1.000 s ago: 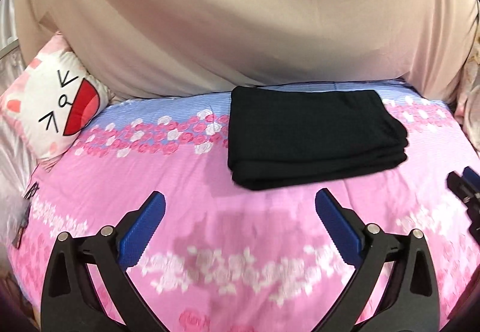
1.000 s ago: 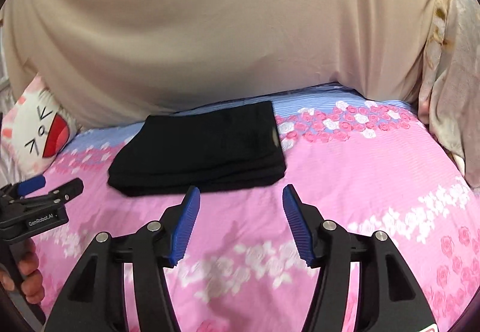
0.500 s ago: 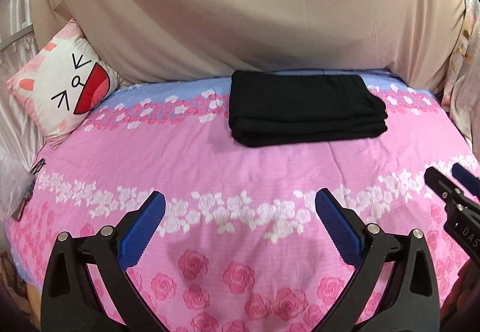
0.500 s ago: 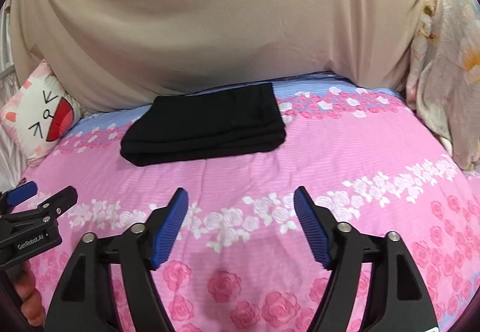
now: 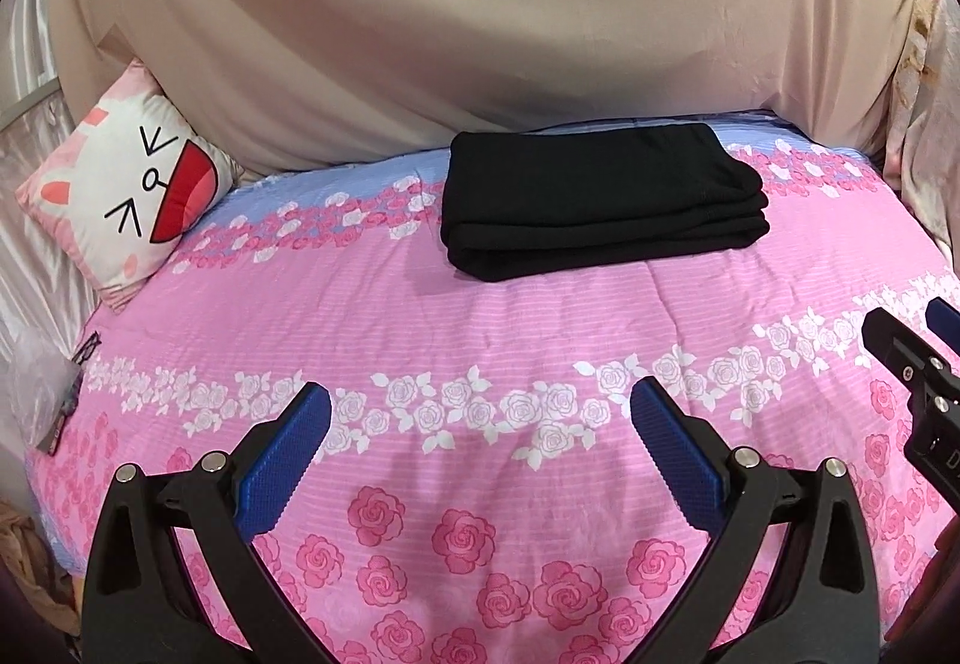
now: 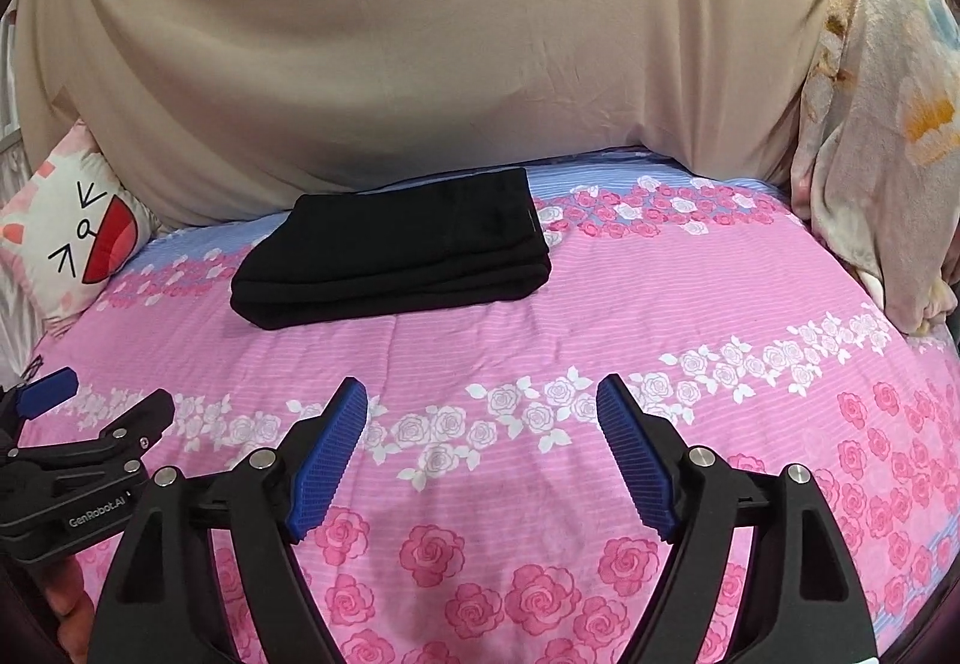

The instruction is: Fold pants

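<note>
Black pants (image 5: 600, 199) lie folded in a neat flat stack at the far side of the pink floral bed (image 5: 480, 328); they also show in the right wrist view (image 6: 396, 256). My left gripper (image 5: 480, 400) is open and empty, well back from the pants over the near part of the bed. My right gripper (image 6: 483, 394) is open and empty, also well back. The right gripper shows at the right edge of the left wrist view (image 5: 912, 358), and the left gripper at the left edge of the right wrist view (image 6: 90, 412).
A cat-face pillow (image 5: 126, 184) leans at the far left. A beige sheet (image 5: 480, 15) hangs behind the bed. A floral blanket (image 6: 882, 111) hangs at the right. A plastic bag (image 5: 42, 400) lies at the left edge.
Both grippers have pulled back from the folded pants toward the near edge of the bed. The pants have stayed in place. Both grippers have stayed open.
</note>
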